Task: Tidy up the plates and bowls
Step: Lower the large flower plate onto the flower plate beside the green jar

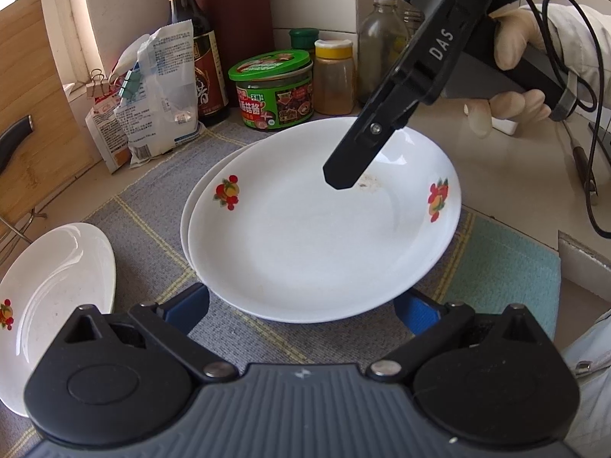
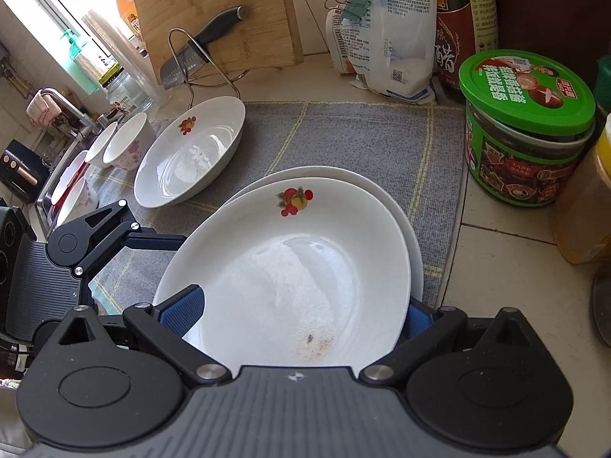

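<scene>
- The top plate [image 1: 317, 225] sits nested on a second plate [image 1: 191, 206] on the grey mat [image 1: 168, 175], just in front of the green-lidded jar [image 1: 273, 89].
- The left gripper [image 1: 301, 305] is spread wide, one blue pad on each side of the top plate's near rim; whether the pads touch it cannot be told.
- The right gripper [image 2: 301, 311] is also spread, at the opposite rim nearer the jar.
- Both tongs face each other across the stack, so neither is clearly nearer.
- A third plate [image 2: 191, 152] lies well apart from the jar, toward the bowls [image 2: 122, 141]; probably next for stacking.
</scene>
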